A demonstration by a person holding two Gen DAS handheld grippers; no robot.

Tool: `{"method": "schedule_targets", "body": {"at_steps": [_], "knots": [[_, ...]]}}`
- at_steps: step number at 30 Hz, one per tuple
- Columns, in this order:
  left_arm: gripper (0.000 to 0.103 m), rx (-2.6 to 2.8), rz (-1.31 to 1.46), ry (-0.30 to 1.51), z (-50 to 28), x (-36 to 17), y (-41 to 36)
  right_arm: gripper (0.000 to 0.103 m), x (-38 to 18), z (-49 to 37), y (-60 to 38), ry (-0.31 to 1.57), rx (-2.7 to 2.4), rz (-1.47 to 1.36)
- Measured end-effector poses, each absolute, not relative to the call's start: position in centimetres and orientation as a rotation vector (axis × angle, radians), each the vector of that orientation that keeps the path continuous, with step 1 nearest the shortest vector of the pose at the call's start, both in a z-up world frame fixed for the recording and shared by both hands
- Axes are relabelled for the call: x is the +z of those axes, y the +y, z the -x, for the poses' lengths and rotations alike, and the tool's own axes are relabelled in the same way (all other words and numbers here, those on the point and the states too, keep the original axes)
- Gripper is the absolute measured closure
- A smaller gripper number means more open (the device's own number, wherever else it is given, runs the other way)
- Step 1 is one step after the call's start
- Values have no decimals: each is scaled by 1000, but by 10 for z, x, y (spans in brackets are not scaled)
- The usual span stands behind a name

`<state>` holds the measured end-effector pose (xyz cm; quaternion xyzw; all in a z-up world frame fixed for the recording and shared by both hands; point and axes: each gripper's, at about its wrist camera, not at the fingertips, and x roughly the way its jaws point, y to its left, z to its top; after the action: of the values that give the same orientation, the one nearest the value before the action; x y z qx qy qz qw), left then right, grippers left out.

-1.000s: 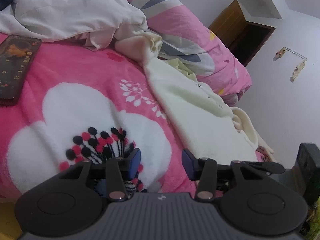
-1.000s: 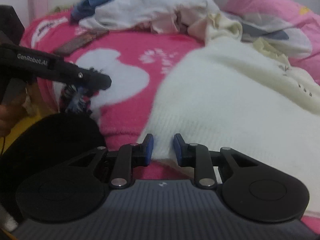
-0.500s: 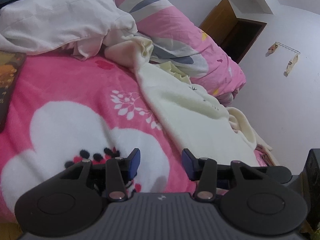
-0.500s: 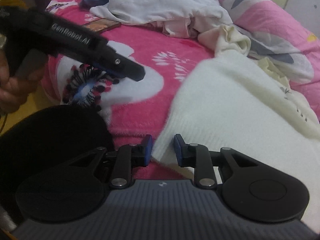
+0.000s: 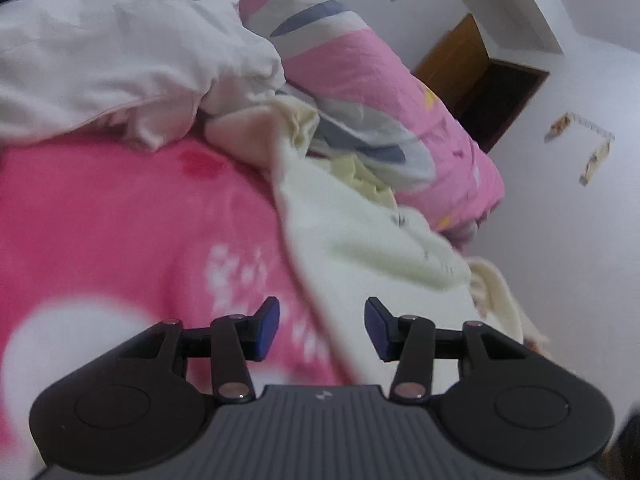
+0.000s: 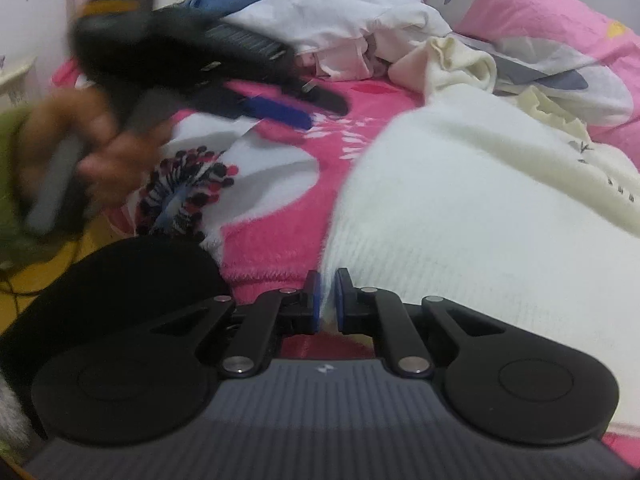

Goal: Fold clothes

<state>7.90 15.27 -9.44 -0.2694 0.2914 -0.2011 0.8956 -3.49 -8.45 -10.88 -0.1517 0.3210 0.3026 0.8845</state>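
1. Your left gripper point(image 5: 321, 326) has swung right toward the cream sweater point(image 6: 460, 208), fingers spread and empty.
2. Your right gripper point(image 6: 327, 300) has closed, pinching its hem corner.
3. The sweater lies spread on the pink blanket point(image 5: 120, 220); a two-handed fold looks near.

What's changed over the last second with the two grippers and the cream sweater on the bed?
The right gripper has closed its fingers on the hem of the cream sweater; a second ago they stood apart at that edge. The left gripper, open throughout, has swung forward over the pink blanket toward the sweater's edge. The sweater and the clothes pile lie as before.
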Motion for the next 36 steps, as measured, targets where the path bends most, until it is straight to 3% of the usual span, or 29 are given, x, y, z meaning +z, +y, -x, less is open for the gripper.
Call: {"method": "schedule_targets", "body": {"at_steps": [6, 8, 14, 18, 20, 22, 24, 36], "knots": [[52, -361, 596, 695, -183, -89, 141, 89, -102, 54, -83, 569, 649, 404], [52, -357, 614, 727, -213, -92, 138, 77, -106, 58, -80, 548, 651, 475], [52, -377, 586, 782, -256, -103, 121, 68, -116, 60, -76, 522, 649, 580], [59, -379, 609, 797, -265, -115, 114, 71, -119, 56, -75, 499, 655, 598], [66, -367, 617, 793, -268, -119, 113, 84, -119, 53, -75, 501, 648, 595], [86, -349, 620, 793, -272, -123, 114, 95, -117, 50, -76, 513, 627, 575], [91, -338, 618, 791, -273, -124, 115, 96, -112, 48, -80, 532, 635, 527], [94, -368, 546, 724, -243, -85, 131, 97, -70, 64, -87, 543, 774, 448]]}}
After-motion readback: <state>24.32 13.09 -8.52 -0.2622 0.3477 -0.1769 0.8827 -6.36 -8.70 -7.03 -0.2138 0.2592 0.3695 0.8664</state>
